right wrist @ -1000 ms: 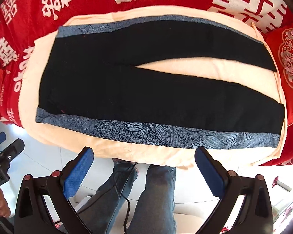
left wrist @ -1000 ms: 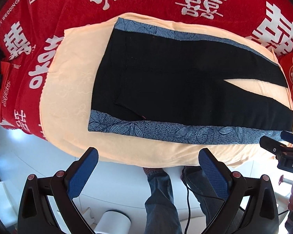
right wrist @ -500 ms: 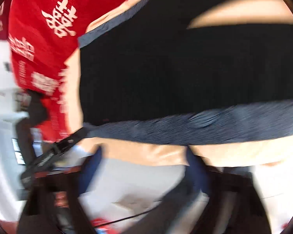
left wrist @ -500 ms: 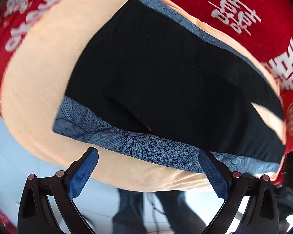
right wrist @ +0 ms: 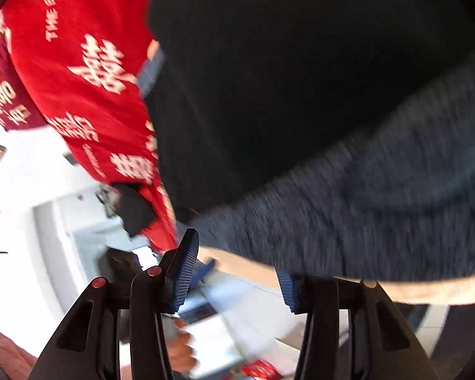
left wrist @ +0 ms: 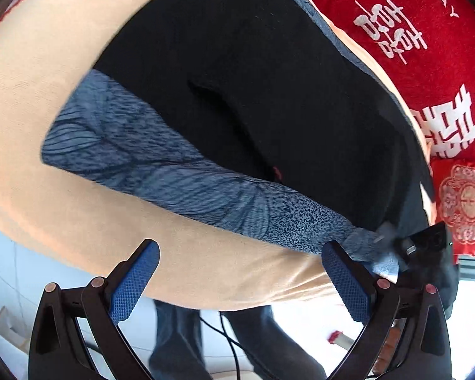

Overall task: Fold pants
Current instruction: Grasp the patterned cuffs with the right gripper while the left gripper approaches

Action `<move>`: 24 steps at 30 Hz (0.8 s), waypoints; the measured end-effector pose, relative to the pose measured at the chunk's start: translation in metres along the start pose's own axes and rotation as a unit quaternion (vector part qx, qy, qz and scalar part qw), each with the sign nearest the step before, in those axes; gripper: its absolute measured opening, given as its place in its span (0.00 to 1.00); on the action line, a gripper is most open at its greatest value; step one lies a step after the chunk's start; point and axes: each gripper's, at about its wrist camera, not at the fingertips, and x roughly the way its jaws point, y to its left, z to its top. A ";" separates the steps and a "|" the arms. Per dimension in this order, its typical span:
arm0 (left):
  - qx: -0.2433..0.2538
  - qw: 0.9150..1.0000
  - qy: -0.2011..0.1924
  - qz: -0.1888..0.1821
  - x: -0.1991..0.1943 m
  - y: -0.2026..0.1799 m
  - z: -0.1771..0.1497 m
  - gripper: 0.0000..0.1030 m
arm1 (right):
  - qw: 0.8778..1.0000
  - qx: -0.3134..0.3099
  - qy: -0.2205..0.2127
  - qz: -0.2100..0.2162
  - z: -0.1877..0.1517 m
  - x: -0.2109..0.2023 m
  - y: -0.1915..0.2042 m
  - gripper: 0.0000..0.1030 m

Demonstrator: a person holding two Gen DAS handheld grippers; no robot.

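Observation:
Black pants [left wrist: 269,79] with a blue leaf-print side band [left wrist: 174,177] lie flat on a peach sheet [left wrist: 47,63]. My left gripper [left wrist: 240,245] hangs open and wide over the sheet's near edge, just short of the band, with only sheet between its fingers. At the right end of the band the cloth is bunched beside a dark device [left wrist: 427,240] that looks like my other gripper. In the blurred right wrist view, the right gripper [right wrist: 236,253] has its jaws half apart under the band [right wrist: 364,205] at the sheet's edge [right wrist: 243,266]. No cloth is pressed between the pads.
A red blanket with white characters [left wrist: 411,47] covers the bed around the sheet, also on the left in the right wrist view [right wrist: 79,63]. A person's legs in jeans [left wrist: 174,342] stand on white floor below the bed edge. A hand [right wrist: 180,348] shows low down.
Both grippers have dropped close to the pants' near side band, so the pants fill each view. The right gripper's jaws have narrowed from wide open to about half, and its view has rolled.

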 end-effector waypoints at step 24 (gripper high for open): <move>-0.051 0.994 -0.045 -0.085 -0.003 -0.017 0.056 0.78 | 0.999 -0.009 -0.031 0.013 -0.006 -0.061 -0.004 0.51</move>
